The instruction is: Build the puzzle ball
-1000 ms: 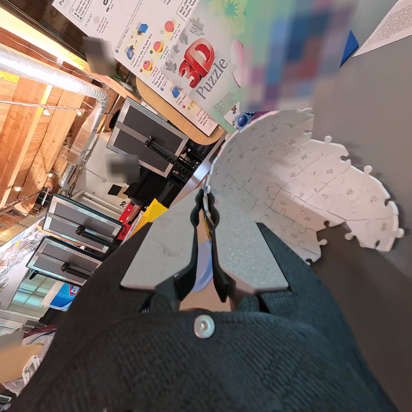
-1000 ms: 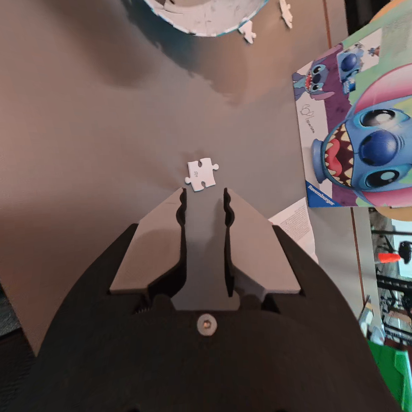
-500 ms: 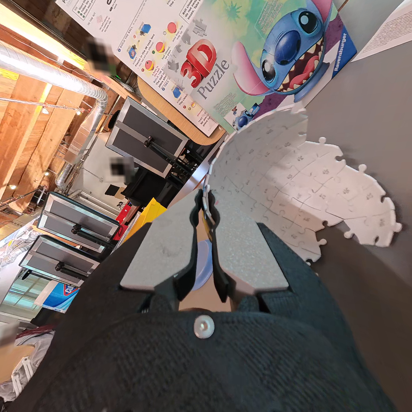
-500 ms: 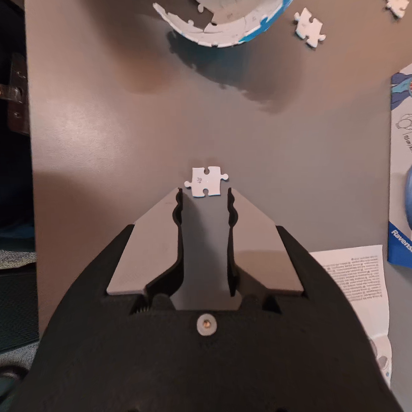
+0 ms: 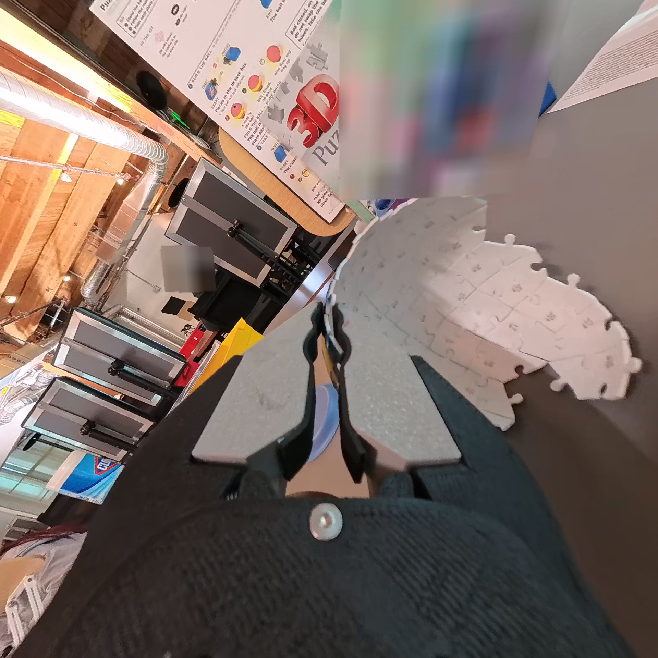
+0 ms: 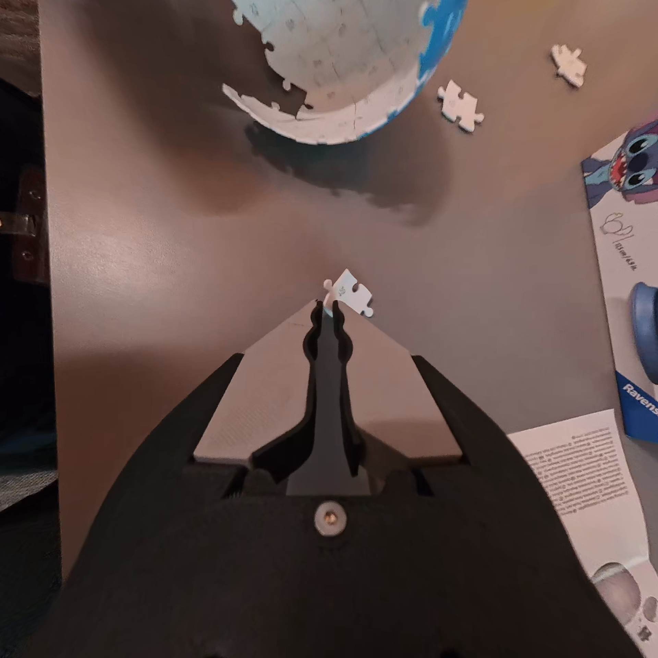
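Note:
The half-built puzzle ball (image 5: 463, 309) is a curved shell, white inside with a jagged open edge. My left gripper (image 5: 328, 317) is shut on its rim and holds it over the grey table. The same shell shows at the top of the right wrist view (image 6: 341, 71), white inside, blue outside. My right gripper (image 6: 327, 307) is shut on one corner of a loose white puzzle piece (image 6: 350, 293), tilted up off the table.
Two more loose white pieces (image 6: 461, 106) (image 6: 569, 66) lie right of the shell. The puzzle box (image 6: 626, 256) and a printed leaflet (image 6: 584, 477) lie at the right. The table's left edge (image 6: 46, 320) is close. Drawers and shelving (image 5: 228, 231) stand beyond the table. About 20 cm separates my left fingertips from my right.
My right gripper has closed on the loose piece and tipped it up from flat. The shell has come nearer in the right wrist view. My left gripper keeps its hold on the rim.

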Motion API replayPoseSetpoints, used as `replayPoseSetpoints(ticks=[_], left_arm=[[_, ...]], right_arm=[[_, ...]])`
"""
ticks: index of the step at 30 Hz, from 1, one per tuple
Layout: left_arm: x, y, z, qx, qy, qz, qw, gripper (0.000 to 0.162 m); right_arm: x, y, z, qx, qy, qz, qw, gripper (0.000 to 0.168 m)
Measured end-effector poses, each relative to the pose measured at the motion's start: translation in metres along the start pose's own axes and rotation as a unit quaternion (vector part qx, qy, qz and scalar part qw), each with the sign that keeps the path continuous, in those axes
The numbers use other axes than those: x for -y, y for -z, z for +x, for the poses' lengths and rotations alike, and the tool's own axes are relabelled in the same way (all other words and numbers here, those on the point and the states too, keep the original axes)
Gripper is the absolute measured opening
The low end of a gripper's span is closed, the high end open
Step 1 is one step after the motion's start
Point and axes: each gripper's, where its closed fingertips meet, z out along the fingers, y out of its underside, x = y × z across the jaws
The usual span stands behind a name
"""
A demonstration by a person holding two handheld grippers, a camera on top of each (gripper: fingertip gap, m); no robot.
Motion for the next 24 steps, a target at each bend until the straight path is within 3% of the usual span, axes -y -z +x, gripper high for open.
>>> replayPoseSetpoints(ticks=[7,12,17,24], left_arm=[[0.003,0.004,0.000,0.001,-0.002,0.003,1.000,0.002],[0.006,0.007,0.002,0.003,-0.009,0.005,1.000,0.002],[0.008,0.008,0.003,0.009,-0.014,0.008,1.000,0.002],[0.003,0.010,0.001,0.017,-0.015,0.007,1.000,0.002]], right_arm=[[0.039,0.009,-0.014,-0.069,0.037,0.062,0.995,0.000],[0.082,0.009,-0.035,-0.155,0.120,0.089,0.977,0.000],[0.107,-0.019,-0.056,-0.170,0.190,0.070,0.965,0.000],[0.121,-0.048,-0.049,-0.200,0.226,0.043,0.952,0.000]])
